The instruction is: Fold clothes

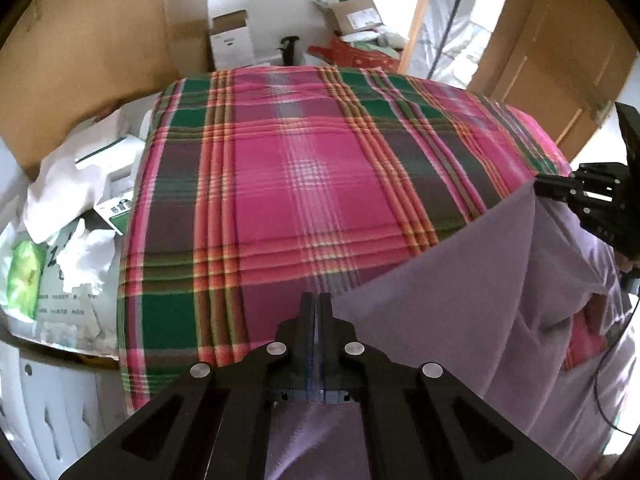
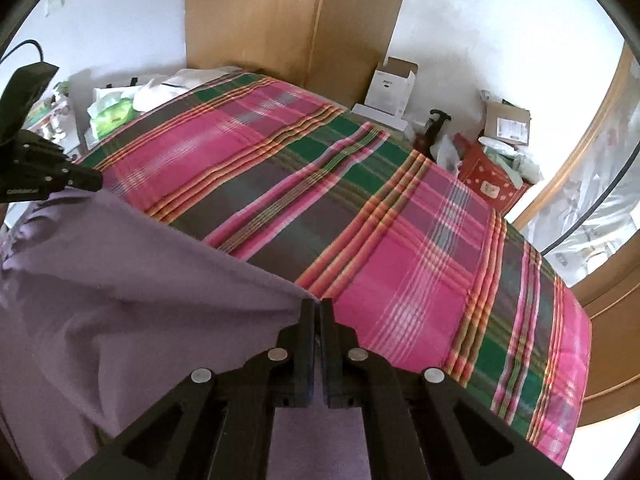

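Clearly, both grippers hold one purple garment (image 1: pixel 460 292) above a bed covered with a pink, green and orange plaid blanket (image 1: pixel 280 184). The left gripper (image 1: pixel 316 300) has its two fingers pressed together, and the purple cloth is pinched between them; the fabric goes from its tips to the right and also hangs down under the gripper. The right gripper (image 2: pixel 316 304) has its fingers closed in the same way on another edge of the garment, which spreads away to the left of it in soft folds. In each wrist view the other gripper shows at the side of the picture, gripping the far end of the stretched edge. The garment is lifted, and its upper edge runs quite straight between the two grippers, with the blanket visible behind it. Beside the bed stand a white cardboard box (image 2: pixel 390 84), a red bag (image 2: pixel 492 184) and a wooden wardrobe (image 2: pixel 296 20).
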The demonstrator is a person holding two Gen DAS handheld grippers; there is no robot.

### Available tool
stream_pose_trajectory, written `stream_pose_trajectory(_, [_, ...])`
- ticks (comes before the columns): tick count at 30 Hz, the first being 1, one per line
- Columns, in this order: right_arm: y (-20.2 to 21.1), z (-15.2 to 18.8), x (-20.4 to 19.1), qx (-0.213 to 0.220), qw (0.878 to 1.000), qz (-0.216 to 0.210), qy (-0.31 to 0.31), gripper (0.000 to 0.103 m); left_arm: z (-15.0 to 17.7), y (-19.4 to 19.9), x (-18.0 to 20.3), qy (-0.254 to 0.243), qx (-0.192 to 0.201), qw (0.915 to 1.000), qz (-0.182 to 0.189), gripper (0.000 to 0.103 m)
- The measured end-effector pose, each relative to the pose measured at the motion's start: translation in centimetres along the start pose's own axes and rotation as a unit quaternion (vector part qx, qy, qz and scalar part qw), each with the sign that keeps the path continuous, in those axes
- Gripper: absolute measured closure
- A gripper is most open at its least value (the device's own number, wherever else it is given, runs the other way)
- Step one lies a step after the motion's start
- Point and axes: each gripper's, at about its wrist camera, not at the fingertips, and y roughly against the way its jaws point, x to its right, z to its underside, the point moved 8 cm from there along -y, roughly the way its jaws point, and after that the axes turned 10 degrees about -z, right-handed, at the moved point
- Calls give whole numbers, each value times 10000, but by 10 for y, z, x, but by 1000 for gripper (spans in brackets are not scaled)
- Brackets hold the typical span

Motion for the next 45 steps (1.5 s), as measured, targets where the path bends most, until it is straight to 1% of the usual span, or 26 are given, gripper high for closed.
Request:
stream_pose_trajectory(3, [-13, 2, 2, -244, 9997, 1, 5, 101, 4, -7, -3, 126, -89, 9999, 62, 102])
stream_pose_trajectory(7, [-4, 7, 10, -155, 9997, 11, -207, 99, 5, -7, -8, 339, -84, 9993, 149, 102])
stream_pose_trajectory(9, [1, 10, 14, -110, 9994, 17, -313, 99, 6, -6, -8, 372, -112, 9991, 193, 102])
stream_pose_trajectory(12, [7, 14, 20, -44, 9989, 24, -472, 96, 9, 6, -1, 352, -32, 9991, 236, 100])
stream_pose_trajectory(13, [13, 17, 24, 0, 9985, 32, -554, 95, 9, 10, 1, 344, -3, 9991, 249, 100])
stream_pose_trajectory(14, [23, 22, 28, 75, 9976, 48, -680, 95, 10, 14, 4, 337, 25, 9991, 263, 95])
stream_pose_trajectory(15, [33, 27, 33, 150, 9966, 63, -806, 94, 11, 18, 6, 329, 54, 9991, 277, 93])
stream_pose_trajectory(18, [63, 44, 47, 371, 9923, 117, -1173, 90, 16, 40, 19, 280, 240, 9986, 387, 93])
stream_pose_trajectory(20, [85, 65, 61, 480, 9885, 206, -1421, 86, 18, 48, 30, 158, 311, 9983, 474, 93])
stream_pose_trajectory(22, [102, 91, 75, 500, 9827, 302, -1757, 82, 25, 57, 47, -10, 321, 9977, 597, 93])
stream_pose_trajectory(24, [118, 118, 88, 537, 9750, 425, -2114, 80, 31, 64, 64, -205, 341, 9967, 703, 90])
stream_pose_trajectory(26, [135, 150, 100, 596, 9645, 553, -2512, 78, 38, 71, 84, -415, 362, 9953, 798, 89])
stream_pose_trajectory(28, [151, 180, 105, 649, 9542, 611, -2857, 73, 44, 71, 104, -679, 327, 9929, 923, 89])
stream_pose_trajectory(31, [168, 221, 109, 673, 9400, 751, -3259, 70, 54, 67, 130, -968, 257, 9905, 944, 89])
stream_pose_trajectory(34, [174, 259, 110, 617, 9240, 843, -3679, 69, 57, 60, 144, -1026, 187, 9896, 995, 89])
stream_pose_trajectory(36, [177, 281, 109, 641, 9111, 853, -3981, 68, 59, 57, 152, -1046, 171, 9890, 1033, 89])
stream_pose_trajectory(38, [176, 294, 107, 714, 9011, 772, -4207, 66, 58, 53, 157, -1045, 168, 9891, 1027, 89])
stream_pose_trajectory(41, [173, 301, 102, 933, 8866, 407, -4512, 65, 56, 46, 162, -1084, 114, 9892, 980, 89])
stream_pose_trajectory(42, [169, 298, 101, 954, 8861, 277, -4527, 65, 57, 44, 163, -1085, 89, 9894, 965, 89])
stream_pose_trajectory(45, [156, 286, 96, 949, 8910, 98, -4438, 64, 56, 44, 164, -1073, 92, 9900, 906, 89])
